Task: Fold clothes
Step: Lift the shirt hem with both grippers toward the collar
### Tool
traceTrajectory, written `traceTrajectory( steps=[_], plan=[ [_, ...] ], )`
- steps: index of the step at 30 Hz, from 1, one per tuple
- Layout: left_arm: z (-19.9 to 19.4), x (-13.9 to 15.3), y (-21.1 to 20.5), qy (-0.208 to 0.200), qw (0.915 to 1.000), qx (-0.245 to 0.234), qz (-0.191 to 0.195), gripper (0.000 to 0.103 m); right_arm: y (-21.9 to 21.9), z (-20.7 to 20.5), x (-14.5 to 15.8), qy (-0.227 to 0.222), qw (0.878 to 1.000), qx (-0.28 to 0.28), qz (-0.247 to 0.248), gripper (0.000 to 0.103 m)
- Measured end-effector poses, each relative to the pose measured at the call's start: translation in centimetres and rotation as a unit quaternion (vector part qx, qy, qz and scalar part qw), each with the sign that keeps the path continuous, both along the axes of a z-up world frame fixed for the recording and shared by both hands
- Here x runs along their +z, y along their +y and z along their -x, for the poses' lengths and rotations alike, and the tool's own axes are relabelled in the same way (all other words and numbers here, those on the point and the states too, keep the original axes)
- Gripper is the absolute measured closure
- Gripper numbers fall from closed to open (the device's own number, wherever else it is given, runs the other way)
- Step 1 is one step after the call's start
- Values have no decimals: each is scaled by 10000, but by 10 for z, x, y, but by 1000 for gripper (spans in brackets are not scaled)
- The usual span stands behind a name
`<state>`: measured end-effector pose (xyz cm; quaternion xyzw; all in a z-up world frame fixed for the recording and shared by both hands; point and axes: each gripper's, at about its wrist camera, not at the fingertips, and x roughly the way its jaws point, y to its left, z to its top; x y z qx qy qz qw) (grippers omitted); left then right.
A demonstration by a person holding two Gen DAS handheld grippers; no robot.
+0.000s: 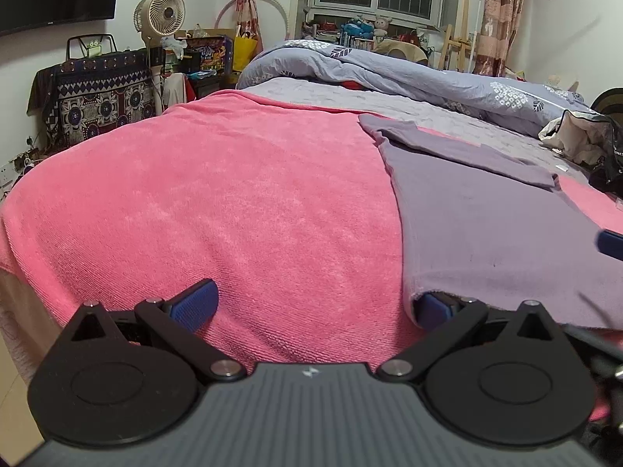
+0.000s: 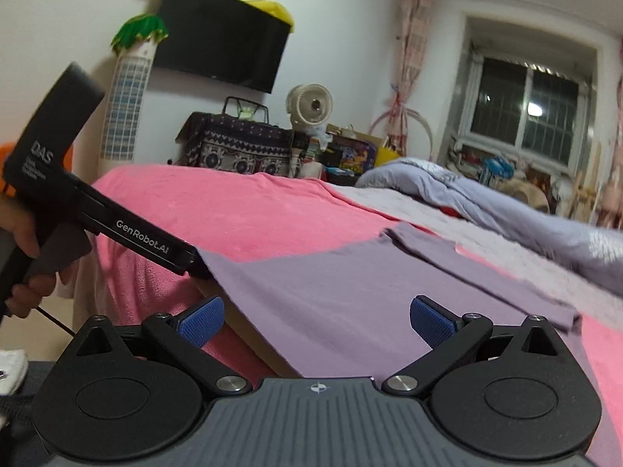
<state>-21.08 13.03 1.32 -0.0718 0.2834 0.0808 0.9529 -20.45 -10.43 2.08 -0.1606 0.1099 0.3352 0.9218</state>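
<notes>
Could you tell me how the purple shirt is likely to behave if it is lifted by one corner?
Probably floppy: the purple shirt lies flat and drapes limply over the bed edge beside the left gripper. It looks thin, so likely light. It may drag on the nappy pink blanket rather than slide freely.

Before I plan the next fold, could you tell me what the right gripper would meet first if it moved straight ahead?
Most likely the purple shirt: the right gripper is open and the cloth fills the gap between its fingers. Depth is unclear.
</notes>
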Motion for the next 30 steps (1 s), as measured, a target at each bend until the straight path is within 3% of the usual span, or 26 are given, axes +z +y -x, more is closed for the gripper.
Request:
traceTrajectory(
  steps=[5, 12, 17, 25, 30],
  plan=[
    [1, -1, 0, -28, 10000, -22, 5, 0, 20, -11, -5, -84, 9996, -142, 234, 0],
    [2, -2, -2, -48, 10000, -27, -27, 0, 20, -20, -9, -137, 9988, -440, 143, 0],
    [3, -3, -3, -46, 10000, -43, -36, 0, 13, -23, -18, -404, 9934, -1028, 315, 0],
    [3, -4, -4, -45, 9999, -73, -92, 0, -40, -20, -39, -772, 9662, -2405, 515, 0],
    [3, -4, -4, -33, 9999, -87, -141, 0, -87, -18, -50, -804, 9364, -3378, 519, 0]
  ],
)
